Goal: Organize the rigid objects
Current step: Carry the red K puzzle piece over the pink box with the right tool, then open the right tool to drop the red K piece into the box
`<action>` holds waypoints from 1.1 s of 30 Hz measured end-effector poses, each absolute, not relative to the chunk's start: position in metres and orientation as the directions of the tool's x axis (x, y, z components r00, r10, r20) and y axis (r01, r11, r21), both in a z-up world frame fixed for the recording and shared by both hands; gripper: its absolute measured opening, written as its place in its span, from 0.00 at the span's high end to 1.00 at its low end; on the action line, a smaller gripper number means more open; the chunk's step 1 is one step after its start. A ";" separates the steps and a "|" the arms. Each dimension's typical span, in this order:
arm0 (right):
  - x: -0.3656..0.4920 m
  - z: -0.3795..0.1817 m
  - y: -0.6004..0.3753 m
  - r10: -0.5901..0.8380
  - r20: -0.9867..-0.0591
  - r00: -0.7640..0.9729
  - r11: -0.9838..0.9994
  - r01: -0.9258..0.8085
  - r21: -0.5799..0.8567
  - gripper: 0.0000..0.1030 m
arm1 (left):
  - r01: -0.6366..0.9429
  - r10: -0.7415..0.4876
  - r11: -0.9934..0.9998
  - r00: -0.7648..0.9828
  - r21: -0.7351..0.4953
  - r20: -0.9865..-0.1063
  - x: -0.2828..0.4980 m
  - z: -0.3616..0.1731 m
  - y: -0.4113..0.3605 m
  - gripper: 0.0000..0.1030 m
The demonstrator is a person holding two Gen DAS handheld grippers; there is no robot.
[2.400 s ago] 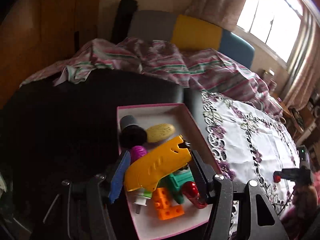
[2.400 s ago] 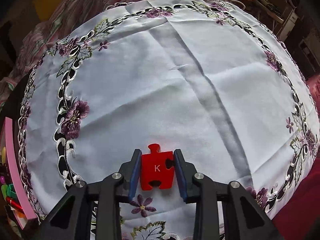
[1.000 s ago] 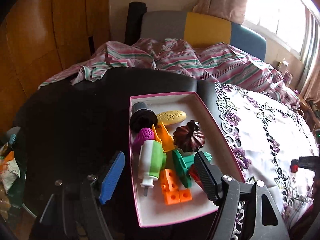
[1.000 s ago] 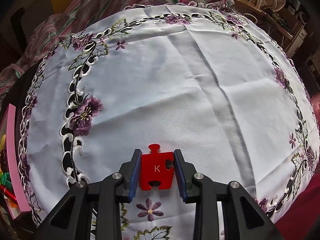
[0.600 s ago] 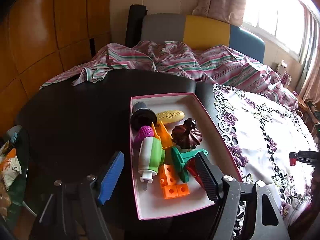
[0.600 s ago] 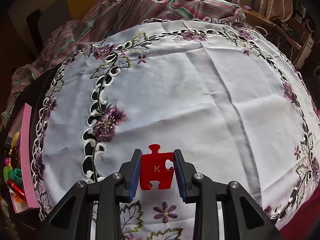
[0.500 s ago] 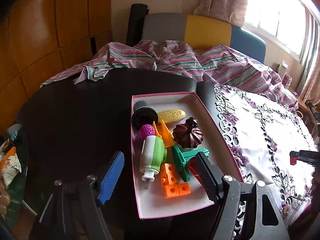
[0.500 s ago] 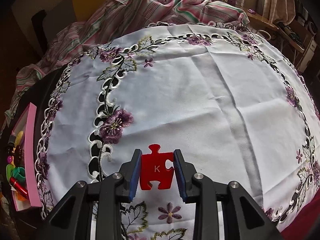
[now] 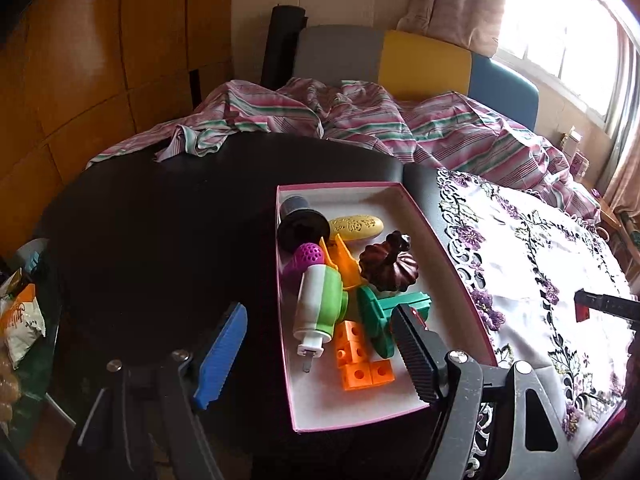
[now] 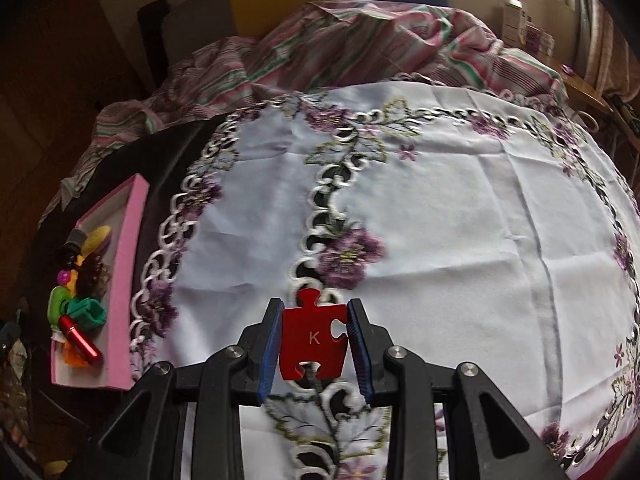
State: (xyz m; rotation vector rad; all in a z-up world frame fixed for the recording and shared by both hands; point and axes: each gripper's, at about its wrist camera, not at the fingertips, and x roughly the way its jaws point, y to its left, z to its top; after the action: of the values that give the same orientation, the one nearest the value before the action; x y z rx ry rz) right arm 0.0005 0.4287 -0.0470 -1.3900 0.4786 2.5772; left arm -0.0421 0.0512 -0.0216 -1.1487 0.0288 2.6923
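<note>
So the embroidered tablecloth [image 10: 460,216] now slides by at an angle, and the pink box [image 10: 132,264] of toys has come further into the right wrist view. Right gripper [image 10: 315,340] stays clamped on the red K puzzle piece [image 10: 312,340], carrying it boxward. Left gripper [image 9: 320,356] hangs released, empty, over that box [image 9: 452,248], so the drop-off looks close.

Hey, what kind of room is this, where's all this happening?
Most likely a lived-in home, a living or dining room: a round table with an embroidered floral tablecloth, a cushioned seat behind draped in striped cloth, and a curtained window.
</note>
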 end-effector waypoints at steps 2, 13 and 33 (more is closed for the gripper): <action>-0.010 -0.039 0.401 -0.057 -0.819 -0.570 -0.949 -0.225 0.222 0.70 | -0.198 0.183 -0.978 -0.672 -0.065 -0.717 -0.042 -0.023 0.049 0.27; -0.080 -0.034 0.265 -0.277 -0.796 -0.538 -0.959 0.096 0.268 0.70 | -0.137 0.147 -0.988 -0.671 -0.074 -0.727 -0.042 -0.031 0.024 0.25; -0.103 -0.073 0.237 -0.178 -0.836 -0.519 -0.983 0.061 0.172 0.60 | -0.097 0.110 -0.994 -0.683 -0.059 -0.722 -0.039 -0.032 0.014 0.15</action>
State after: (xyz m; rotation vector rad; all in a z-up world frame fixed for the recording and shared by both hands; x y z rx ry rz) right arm -0.1028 0.2372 -0.0731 -1.5956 0.1985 2.8583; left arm -0.0388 0.0137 -0.0322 -1.1946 -0.0239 2.7830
